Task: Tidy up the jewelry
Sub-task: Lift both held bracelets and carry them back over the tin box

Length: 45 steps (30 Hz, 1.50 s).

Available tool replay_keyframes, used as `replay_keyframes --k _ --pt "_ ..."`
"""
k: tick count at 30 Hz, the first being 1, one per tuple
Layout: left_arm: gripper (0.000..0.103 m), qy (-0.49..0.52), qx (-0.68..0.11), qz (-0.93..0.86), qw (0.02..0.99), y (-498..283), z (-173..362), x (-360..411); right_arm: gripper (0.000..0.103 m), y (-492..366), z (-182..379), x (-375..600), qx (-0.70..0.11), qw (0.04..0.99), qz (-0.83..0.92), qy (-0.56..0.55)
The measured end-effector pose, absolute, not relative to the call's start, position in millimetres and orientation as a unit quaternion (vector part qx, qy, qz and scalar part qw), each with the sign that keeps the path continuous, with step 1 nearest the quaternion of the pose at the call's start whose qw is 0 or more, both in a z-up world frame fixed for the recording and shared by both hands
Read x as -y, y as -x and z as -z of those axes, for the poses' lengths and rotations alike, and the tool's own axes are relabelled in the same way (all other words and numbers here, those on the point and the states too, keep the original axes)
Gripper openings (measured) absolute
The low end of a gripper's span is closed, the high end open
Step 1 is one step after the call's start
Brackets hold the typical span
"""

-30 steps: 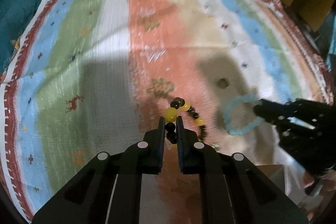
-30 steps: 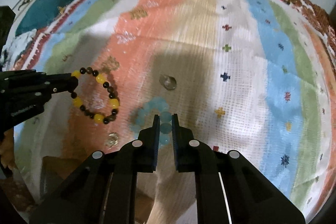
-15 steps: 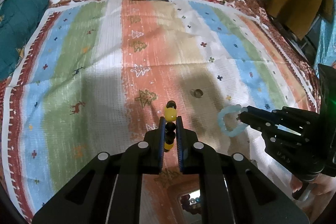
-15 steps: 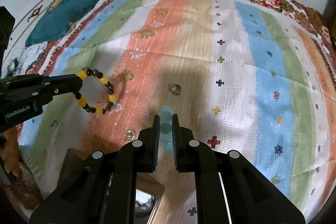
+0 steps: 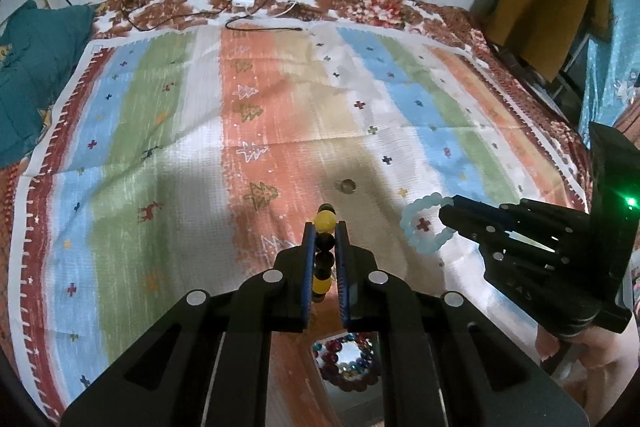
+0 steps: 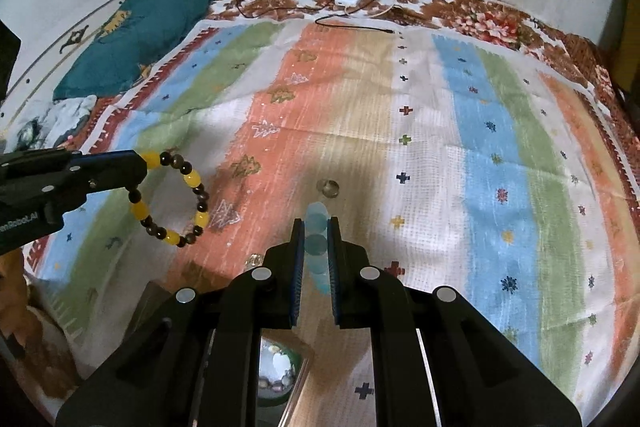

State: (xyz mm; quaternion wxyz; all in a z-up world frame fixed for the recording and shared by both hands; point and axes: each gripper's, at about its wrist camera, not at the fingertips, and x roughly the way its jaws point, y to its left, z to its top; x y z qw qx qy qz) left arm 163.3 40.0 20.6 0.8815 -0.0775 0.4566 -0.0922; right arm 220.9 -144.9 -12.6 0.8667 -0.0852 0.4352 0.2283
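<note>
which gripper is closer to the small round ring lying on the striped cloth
Right, though barely. The small round ring lies just ahead of the right gripper; the left gripper sits a little farther back, left of it.

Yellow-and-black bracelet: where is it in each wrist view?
Left wrist: the bracelet is low centre, seen edge-on, clamped in the left gripper.
Right wrist: the bracelet hangs as an open loop at mid-left from the left gripper.
Shared landmark: the small ring on the cloth, just beyond the gripper tips in both views.
</note>
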Motion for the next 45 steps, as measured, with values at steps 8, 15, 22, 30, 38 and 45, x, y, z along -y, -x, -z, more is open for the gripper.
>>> replay_keyframes --k 8,15,22,30,38,45 --pt "0.009 0.087 -0.427 0.088 0.896 -137.8 -34.4 -41.9 0.012 -198.6 -4.0 147.5 -0.409 0.876 -0.244 0.078" --pt "0.009 0.059 -0.413 0.09 0.904 -126.1 -39.8 -32.1 0.012 -181.3 -17.2 148.1 -0.367 0.89 -0.259 0.08" --pt "0.009 0.054 -0.397 0.096 0.911 -112.2 -45.2 -25.9 0.012 -167.8 -27.4 152.2 -0.335 0.9 -0.272 0.068" --pt "0.009 0.056 -0.391 0.104 0.913 -98.1 -45.2 -20.3 0.012 -155.6 -27.4 158.0 -0.33 0.899 -0.281 0.061" --pt "0.009 0.05 -0.388 0.112 0.913 -83.9 -43.5 -12.3 0.012 -135.3 -26.8 157.8 -0.322 0.894 -0.303 0.07" --pt "0.009 0.055 -0.387 0.115 0.913 -70.8 -40.5 -9.7 0.012 -122.3 -23.1 157.2 -0.328 0.888 -0.314 0.073"
